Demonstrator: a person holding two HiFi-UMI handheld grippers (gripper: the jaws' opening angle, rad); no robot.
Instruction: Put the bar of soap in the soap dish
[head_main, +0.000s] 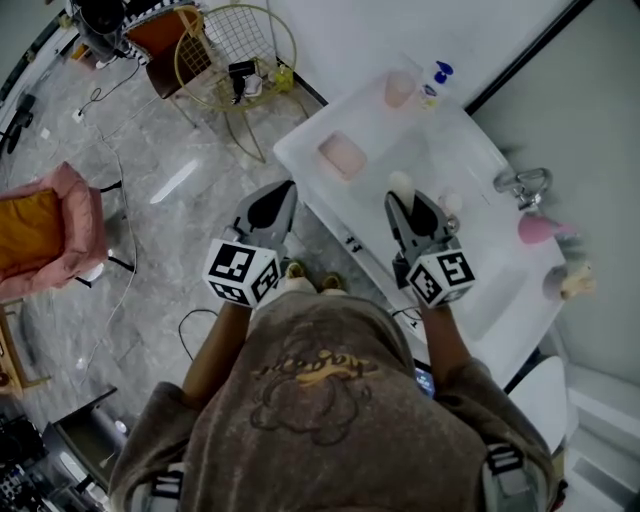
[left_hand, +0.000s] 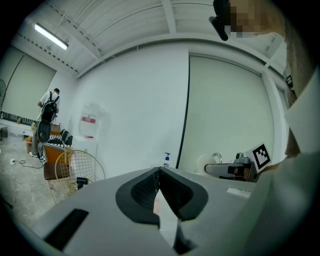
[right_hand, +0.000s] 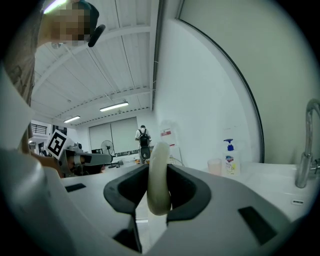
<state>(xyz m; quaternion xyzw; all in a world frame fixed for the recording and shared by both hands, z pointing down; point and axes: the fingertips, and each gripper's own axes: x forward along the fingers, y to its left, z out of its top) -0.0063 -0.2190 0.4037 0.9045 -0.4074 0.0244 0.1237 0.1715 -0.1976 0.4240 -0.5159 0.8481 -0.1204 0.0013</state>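
In the head view a cream bar of soap (head_main: 402, 183) stands on edge between the jaws of my right gripper (head_main: 405, 197), held over the white washbasin counter (head_main: 470, 150). The right gripper view shows the same soap (right_hand: 159, 176) pinched upright, my right gripper (right_hand: 158, 169) shut on it. A pink rectangular soap dish (head_main: 342, 155) lies on the counter's left part, ahead and left of the soap. My left gripper (head_main: 282, 192) hangs off the counter's near-left edge; in its own view the left gripper (left_hand: 159, 171) has its tips together with nothing between them.
A pump bottle (head_main: 437, 80) and a pink cup (head_main: 400, 88) stand at the counter's far end. The faucet (head_main: 522, 185) is at the right, with a pink object (head_main: 540, 228) beside it. A gold wire basket (head_main: 235, 50) and a pink chair (head_main: 50, 225) stand on the floor to the left.
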